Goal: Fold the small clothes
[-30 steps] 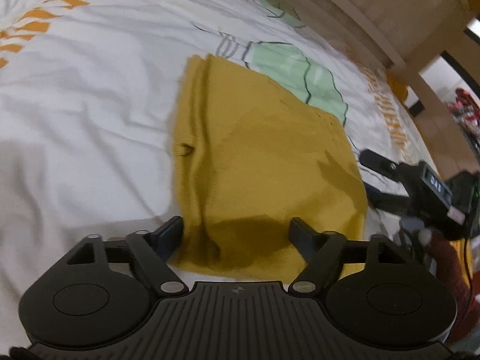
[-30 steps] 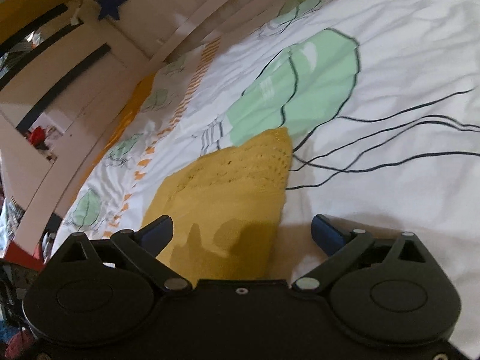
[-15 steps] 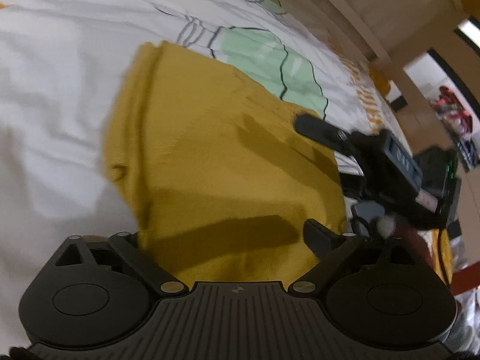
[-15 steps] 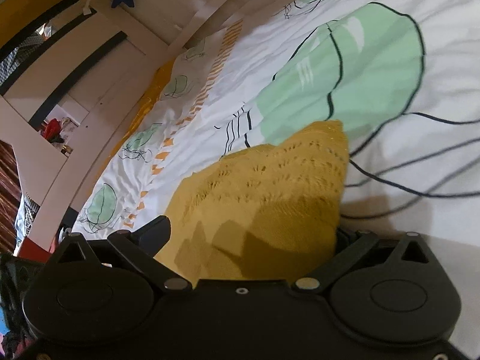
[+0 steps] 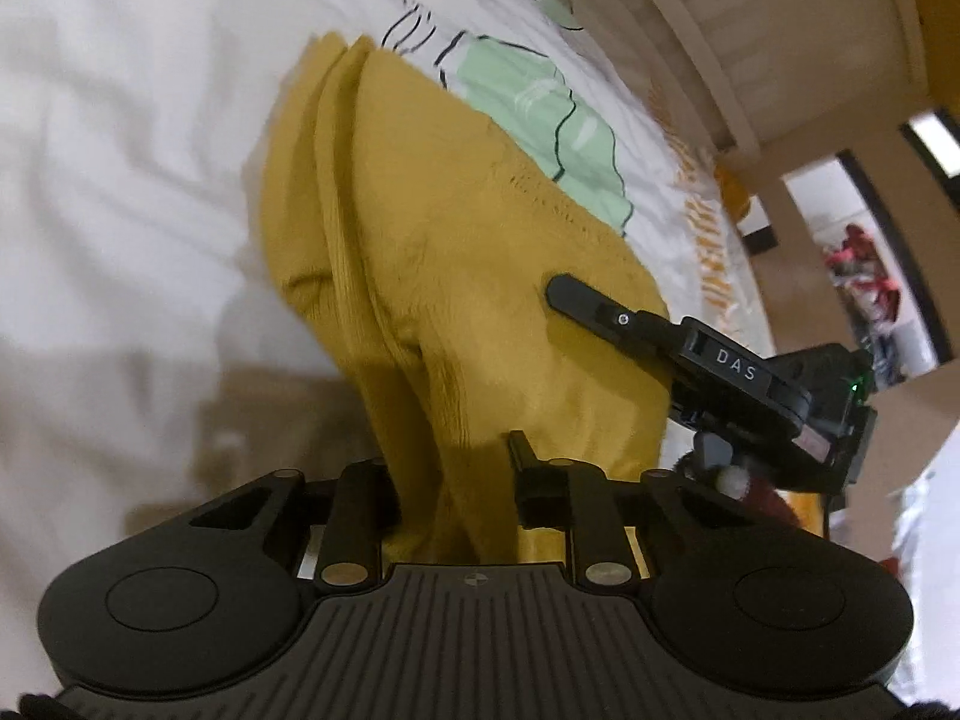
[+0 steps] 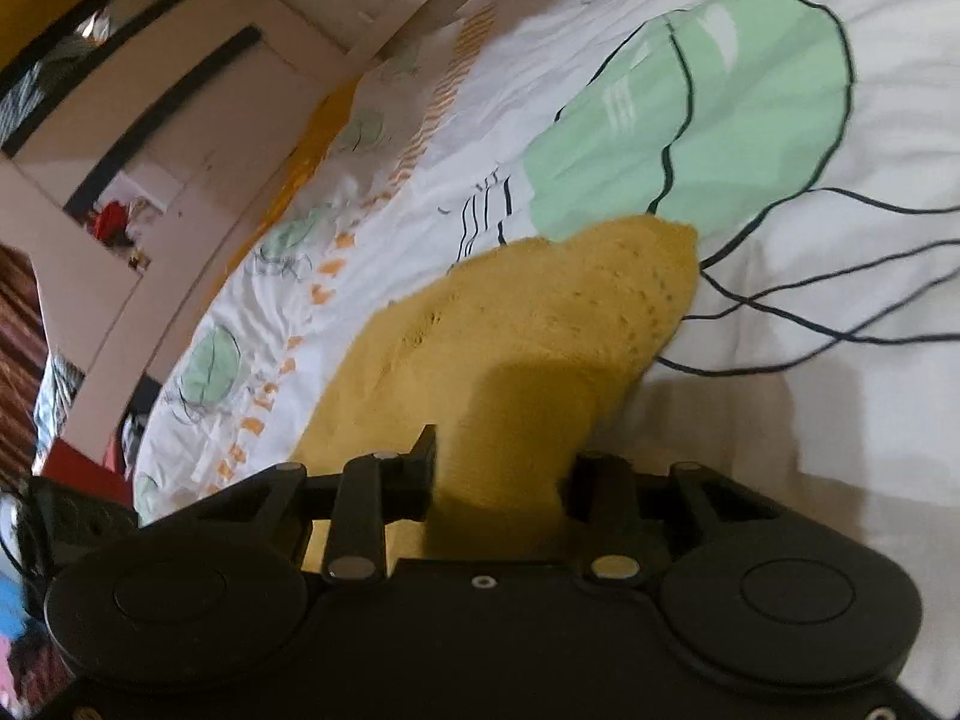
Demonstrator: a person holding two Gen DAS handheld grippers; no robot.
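Both the left gripper (image 5: 456,468) and right gripper (image 6: 498,474), open earlier, have just closed, now grasping the mustard garment's (image 5: 456,276) near edge.

Garment (image 5: 480,276): mustard-yellow knitted cloth, matt, fine ribbing along the folded edge at 9 o'clock, openwork eyelet rows near its 1 o'clock edge. Bed sheet (image 5: 120,150): white woven cloth, matt, softly creased, printed with pale green shapes and black lines. Left gripper (image 5: 456,480): matt black plastic, ribbed housing, small bright metal pivot pins. Right gripper (image 6: 498,474): same matt black plastic, smooth round covers. Bed frame (image 5: 690,18): pale, smooth, painted-looking wood.
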